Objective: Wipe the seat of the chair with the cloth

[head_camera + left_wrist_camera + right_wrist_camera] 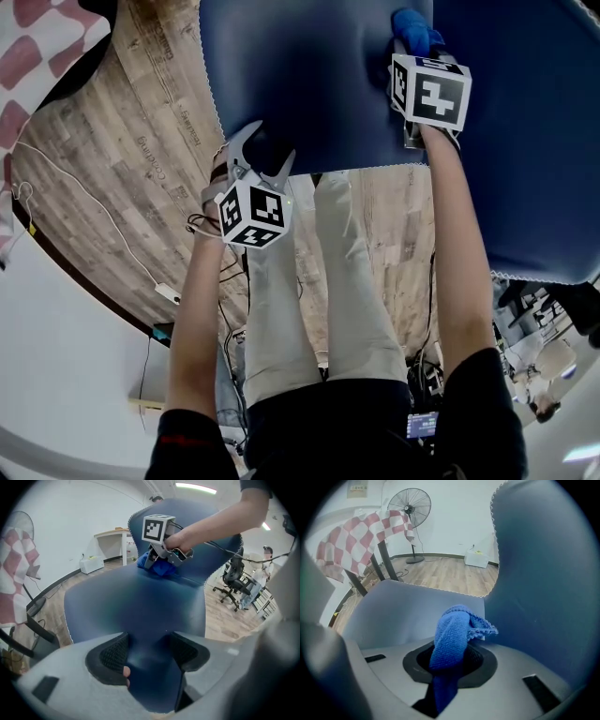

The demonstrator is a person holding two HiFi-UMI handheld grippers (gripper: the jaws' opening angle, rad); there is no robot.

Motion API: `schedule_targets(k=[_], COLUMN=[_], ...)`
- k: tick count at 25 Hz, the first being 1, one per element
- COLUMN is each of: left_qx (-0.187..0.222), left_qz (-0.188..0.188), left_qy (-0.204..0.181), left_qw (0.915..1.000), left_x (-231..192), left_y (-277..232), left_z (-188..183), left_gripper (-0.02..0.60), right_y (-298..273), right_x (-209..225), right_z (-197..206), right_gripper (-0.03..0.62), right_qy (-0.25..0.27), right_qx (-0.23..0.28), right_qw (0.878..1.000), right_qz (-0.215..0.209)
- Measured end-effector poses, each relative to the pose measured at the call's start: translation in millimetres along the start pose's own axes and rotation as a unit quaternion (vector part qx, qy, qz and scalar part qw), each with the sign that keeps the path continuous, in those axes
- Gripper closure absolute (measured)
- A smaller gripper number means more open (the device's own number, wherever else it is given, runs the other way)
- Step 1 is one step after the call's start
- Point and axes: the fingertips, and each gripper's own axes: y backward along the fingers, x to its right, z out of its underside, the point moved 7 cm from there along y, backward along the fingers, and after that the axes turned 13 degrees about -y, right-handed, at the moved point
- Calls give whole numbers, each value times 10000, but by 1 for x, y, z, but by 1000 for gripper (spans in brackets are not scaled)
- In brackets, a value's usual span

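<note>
Left tongs (255, 150): at the front lip of the seat (309, 84). In the left gripper view the blue edge fills the gap between both pads, so I read them as clamped on the seat to steady the chair.

Seat: dark blue, runs from that lip away from the person to the crease under the backrest (525, 141).

Right tongs (412, 45): pressed together on the cloth (415, 26), a blue wad sticking out past the tips. It sits at the far end of the seat, close to the backrest crease.

Judgement: the bare seat lies between the cloth and the left tongs. The right hand alone carries the cloth, so the likely stroke is a pull toward the front lip.
</note>
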Motion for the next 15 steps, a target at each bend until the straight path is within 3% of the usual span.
schedule_targets(k=[9,15], left_qx=[14,39], left_qz=[-23,-29], left_qy=[0,1], left_qw=[10000,10000], left_x=[1,2], left_y=[0,2], left_z=[-2,-4], left_gripper=[302,302], right_y=[0,1], right_x=[-24,-64], right_z=[-4,-9], right_gripper=[537,537], right_qy=[219,497], right_qx=[71,57], right_qw=[9991,9961], right_qz=[-349,-734])
